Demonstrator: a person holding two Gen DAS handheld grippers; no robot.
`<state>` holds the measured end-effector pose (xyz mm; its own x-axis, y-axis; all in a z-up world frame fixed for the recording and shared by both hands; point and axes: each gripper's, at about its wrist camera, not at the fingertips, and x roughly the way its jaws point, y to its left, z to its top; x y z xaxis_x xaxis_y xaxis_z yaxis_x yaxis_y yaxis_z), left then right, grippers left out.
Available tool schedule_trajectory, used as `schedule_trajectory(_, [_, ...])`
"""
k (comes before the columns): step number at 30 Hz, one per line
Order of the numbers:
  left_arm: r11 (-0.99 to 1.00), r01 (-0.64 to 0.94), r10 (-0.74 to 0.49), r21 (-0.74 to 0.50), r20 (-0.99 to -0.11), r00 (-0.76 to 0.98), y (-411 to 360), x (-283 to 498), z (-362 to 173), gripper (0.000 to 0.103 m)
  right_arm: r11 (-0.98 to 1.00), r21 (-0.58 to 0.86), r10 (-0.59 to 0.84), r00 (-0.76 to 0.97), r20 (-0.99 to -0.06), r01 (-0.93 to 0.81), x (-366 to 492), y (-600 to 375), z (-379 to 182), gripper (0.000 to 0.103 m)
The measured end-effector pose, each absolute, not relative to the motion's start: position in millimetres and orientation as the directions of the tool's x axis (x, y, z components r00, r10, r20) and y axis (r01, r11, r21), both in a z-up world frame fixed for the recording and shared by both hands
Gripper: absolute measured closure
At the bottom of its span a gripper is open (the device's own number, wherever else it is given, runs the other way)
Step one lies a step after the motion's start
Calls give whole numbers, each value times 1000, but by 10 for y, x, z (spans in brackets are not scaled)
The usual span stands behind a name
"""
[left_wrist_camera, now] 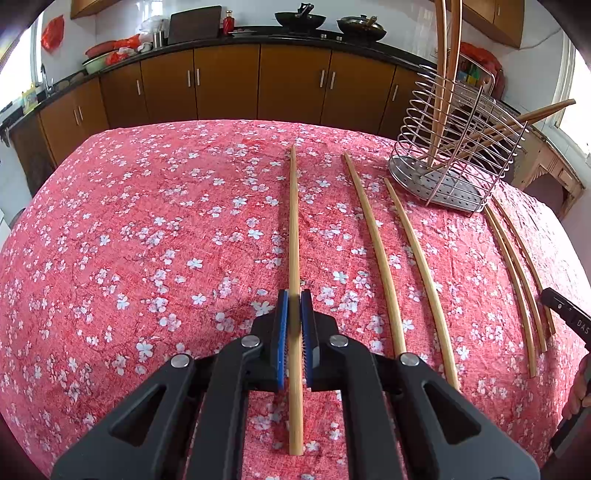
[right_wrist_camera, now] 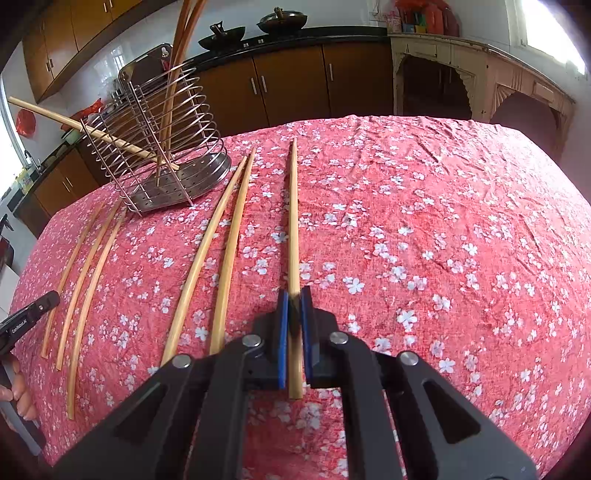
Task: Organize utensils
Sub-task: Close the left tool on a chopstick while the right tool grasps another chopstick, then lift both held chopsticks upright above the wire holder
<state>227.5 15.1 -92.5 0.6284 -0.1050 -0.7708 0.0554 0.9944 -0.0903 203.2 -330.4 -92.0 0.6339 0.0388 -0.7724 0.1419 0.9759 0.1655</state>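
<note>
My left gripper is shut on a long bamboo chopstick that points away over the red floral tablecloth. Two loose chopsticks lie just right of it. My right gripper is likewise shut on a chopstick, with two more chopsticks on its left. A steel wire utensil holder stands at the table's far side between the two grippers. It holds upright chopsticks and one leaning chopstick.
Part of the other gripper and a hand show at each view's edge. Brown kitchen cabinets and a black counter with woks run behind the table. A pale carved cabinet stands at the back right.
</note>
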Motion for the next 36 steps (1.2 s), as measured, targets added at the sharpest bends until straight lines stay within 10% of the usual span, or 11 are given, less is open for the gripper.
schedule_trajectory(36, [997,72,-32,17,-778,627,-25,2032,-889,96,988,96,0,624,-781,121,1860,-3216,-901,95])
